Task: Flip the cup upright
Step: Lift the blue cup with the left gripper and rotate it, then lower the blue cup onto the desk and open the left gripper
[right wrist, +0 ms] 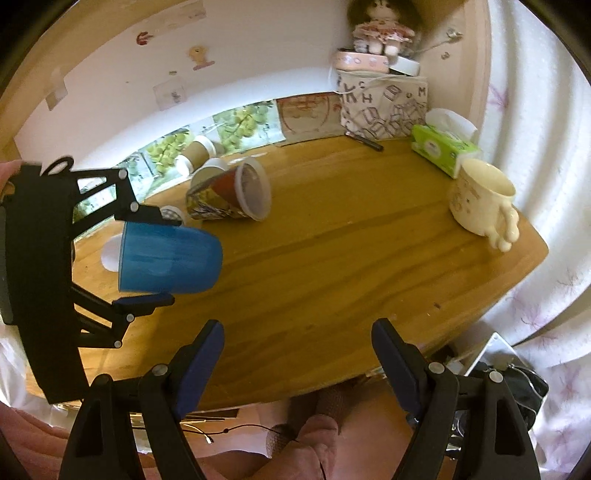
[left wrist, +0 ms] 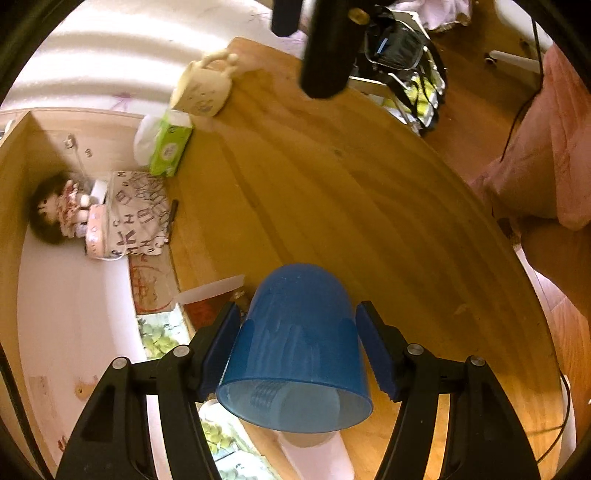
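A blue plastic cup (left wrist: pixel 295 343) sits between the blue pads of my left gripper (left wrist: pixel 297 314), mouth toward the camera, base pointing away. In the right wrist view the same cup (right wrist: pixel 170 260) is held on its side above the wooden table (right wrist: pixel 332 258), with my left gripper (right wrist: pixel 162 254) shut on it from above and below. My right gripper (right wrist: pixel 297 332) is open and empty over the table's near edge, to the right of the cup.
A patterned paper cup (right wrist: pixel 229 195) lies on its side, with brown paper cups (right wrist: pixel 195 153) behind it. A cream mug (right wrist: pixel 484 201) stands upright at the right end. A green tissue pack (right wrist: pixel 443 149), a patterned bag (right wrist: pixel 384 105) and a doll (right wrist: pixel 380 29) are at the back.
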